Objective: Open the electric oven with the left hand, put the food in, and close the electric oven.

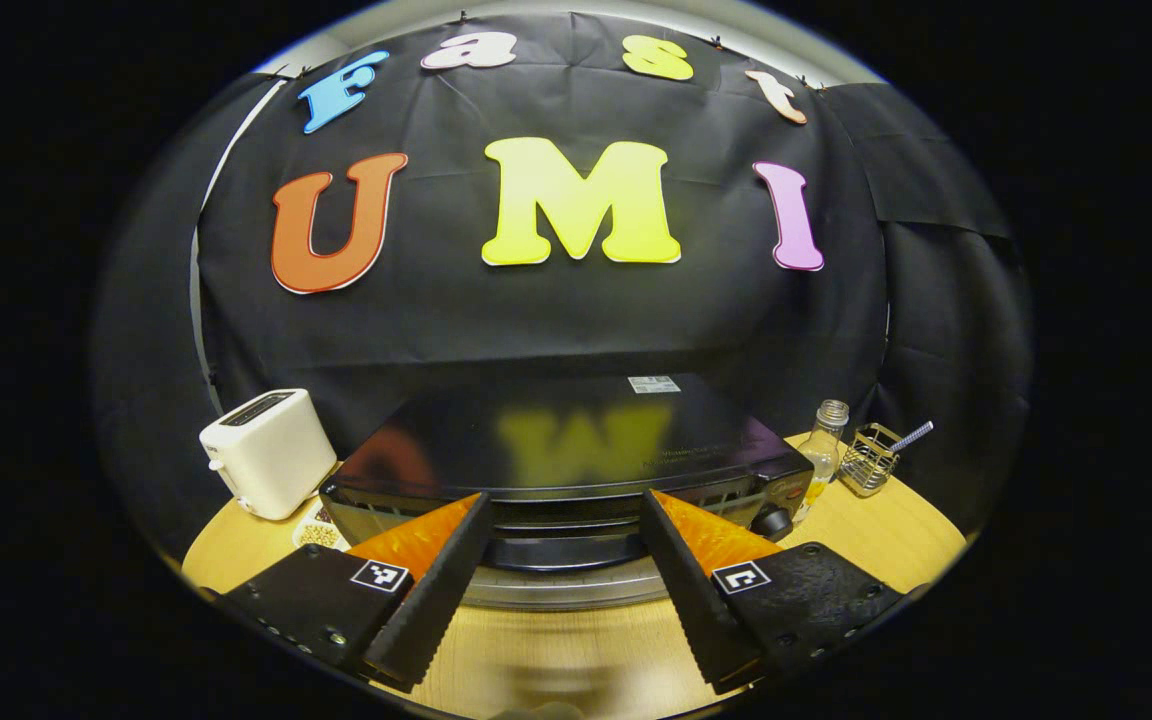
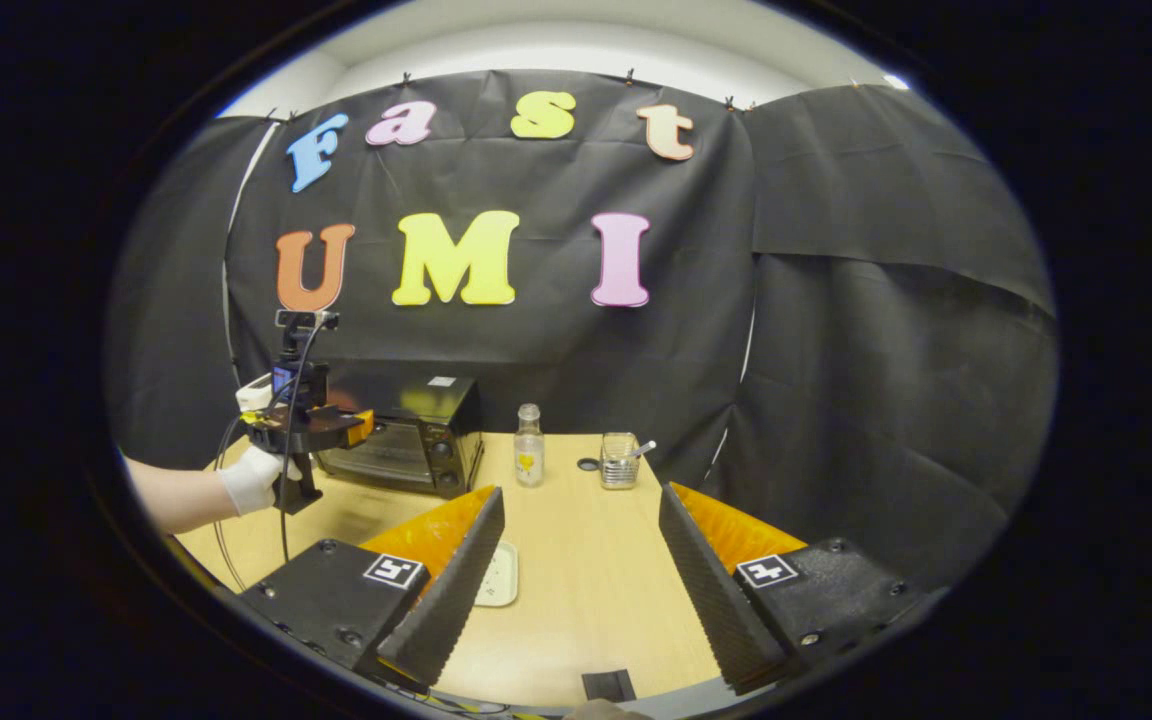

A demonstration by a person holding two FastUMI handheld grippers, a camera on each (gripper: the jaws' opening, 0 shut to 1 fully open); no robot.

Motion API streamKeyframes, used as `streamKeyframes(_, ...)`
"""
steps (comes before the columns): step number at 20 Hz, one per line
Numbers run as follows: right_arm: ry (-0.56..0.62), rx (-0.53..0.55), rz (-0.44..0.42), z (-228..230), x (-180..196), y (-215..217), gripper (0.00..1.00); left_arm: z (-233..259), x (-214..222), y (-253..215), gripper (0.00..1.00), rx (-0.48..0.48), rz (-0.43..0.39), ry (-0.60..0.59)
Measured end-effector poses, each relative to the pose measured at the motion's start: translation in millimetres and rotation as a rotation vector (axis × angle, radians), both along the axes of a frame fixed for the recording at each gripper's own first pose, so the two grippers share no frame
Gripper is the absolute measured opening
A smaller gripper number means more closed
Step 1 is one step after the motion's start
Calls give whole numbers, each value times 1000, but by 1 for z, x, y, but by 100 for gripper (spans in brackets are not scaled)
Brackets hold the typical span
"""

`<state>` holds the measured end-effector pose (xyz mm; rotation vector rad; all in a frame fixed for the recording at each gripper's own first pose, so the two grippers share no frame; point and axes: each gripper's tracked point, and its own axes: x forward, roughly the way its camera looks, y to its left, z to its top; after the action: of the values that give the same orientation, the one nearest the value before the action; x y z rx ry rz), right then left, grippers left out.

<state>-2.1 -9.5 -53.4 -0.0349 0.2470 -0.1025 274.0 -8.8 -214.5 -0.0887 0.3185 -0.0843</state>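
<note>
The wooden table (image 2: 576, 560) spreads under both views, its near edge cut off at the bottom. On it sits the black electric oven (image 1: 566, 450), and in the left gripper view it looms close and wide, door shut, the handle bar across the front half hidden behind the fingers. The left gripper (image 1: 564, 525) hovers right at that door, jaws spread wide with nothing between them, fingertips level with the oven's front but apparently not touching it. From the right gripper view that same gripper (image 2: 351, 428) shows farther off in a white-gloved hand (image 2: 254, 478), held in front of the oven's door. The right gripper (image 2: 581, 520) hangs back over the table, well apart from the oven, jaws wide and holding nothing. A white toaster (image 1: 266, 450) stands just left of the oven. A small white tray (image 2: 498, 575) lies near the right gripper's left finger, partly covered by it; whether food lies on it is hard to make out. Right of the oven come a small glass bottle (image 2: 529, 445) and a wire holder (image 2: 619, 460) with a straw-like stick (image 1: 911, 436).
</note>
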Motion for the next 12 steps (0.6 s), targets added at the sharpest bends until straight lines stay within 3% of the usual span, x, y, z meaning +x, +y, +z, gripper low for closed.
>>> streamKeyframes(12,16,12,12,-13,-26,9,99,-37,-85,-6,94,2,-3,56)
